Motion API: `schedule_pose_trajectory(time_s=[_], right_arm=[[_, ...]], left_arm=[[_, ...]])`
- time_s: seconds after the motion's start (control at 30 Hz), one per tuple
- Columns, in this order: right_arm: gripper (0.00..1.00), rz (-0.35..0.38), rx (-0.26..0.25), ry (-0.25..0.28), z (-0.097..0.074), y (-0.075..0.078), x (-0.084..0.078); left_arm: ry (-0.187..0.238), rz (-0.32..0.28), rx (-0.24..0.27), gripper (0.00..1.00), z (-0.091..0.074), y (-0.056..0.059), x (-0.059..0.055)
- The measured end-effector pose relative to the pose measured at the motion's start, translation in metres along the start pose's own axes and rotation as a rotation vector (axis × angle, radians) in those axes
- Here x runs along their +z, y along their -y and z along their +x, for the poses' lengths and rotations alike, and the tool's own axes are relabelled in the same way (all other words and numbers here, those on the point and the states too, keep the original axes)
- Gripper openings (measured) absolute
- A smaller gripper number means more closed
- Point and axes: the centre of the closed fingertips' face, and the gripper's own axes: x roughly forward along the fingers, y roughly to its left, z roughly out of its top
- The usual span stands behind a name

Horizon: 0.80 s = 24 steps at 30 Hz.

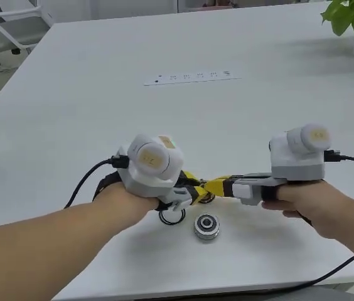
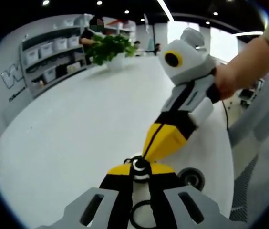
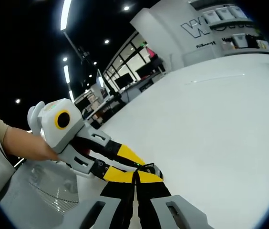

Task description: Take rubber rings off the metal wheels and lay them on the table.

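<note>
- table [image 1: 101, 113]: plain matt white all over.
- left gripper [image 2: 139, 168]: pale grey shell, black jaws capped with yellow at the tips.
- right gripper [image 3: 134, 175]: the same pale grey shell, black jaws and yellow tips.
- held wheel [image 2: 139, 165] at the left gripper's jaw tips: pale face with black at its middle.
- metal wheel [image 1: 206, 226] lying on the table: shiny silver, with a dark band round a silver hub.
- rubber ring [image 1: 171, 217]: black.
- cables [image 1: 88, 182]: black.
- power strip [image 1: 189, 78]: white, with a row of small dark marks.
- plant [image 1: 351, 15]: bright green leaves.
- chair [image 1: 14, 25]: white frame.
- shelf bins [image 2: 48, 50]: white, on grey shelving.
</note>
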Motion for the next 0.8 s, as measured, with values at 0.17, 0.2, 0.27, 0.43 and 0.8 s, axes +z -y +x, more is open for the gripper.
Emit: schedule_pose_trajectory(time_s=[0.17, 0.2, 0.27, 0.43, 0.8], right_arm=[[0.00, 0.001, 0.029, 0.005, -0.006, -0.008, 0.000], [0.00, 0.007, 0.029, 0.009, -0.006, -0.007, 0.001], [0.00, 0.013, 0.019, 0.019, -0.008, -0.004, 0.001], [0.00, -0.025, -0.035, 0.012, -0.008, 0.005, -0.001], [0.00, -0.014, -0.048, 0.011, -0.007, 0.010, -0.001]], left_arm=[[0.003, -0.001, -0.004, 0.12, 0.000, 0.000, 0.000], [0.002, -0.002, -0.005, 0.12, 0.000, 0.000, 0.000], [0.002, -0.005, -0.004, 0.12, 0.000, 0.000, 0.001], [0.012, 0.013, -0.007, 0.13, -0.001, 0.000, 0.001], [0.026, 0.024, -0.027, 0.19, -0.007, 0.005, 0.007]])
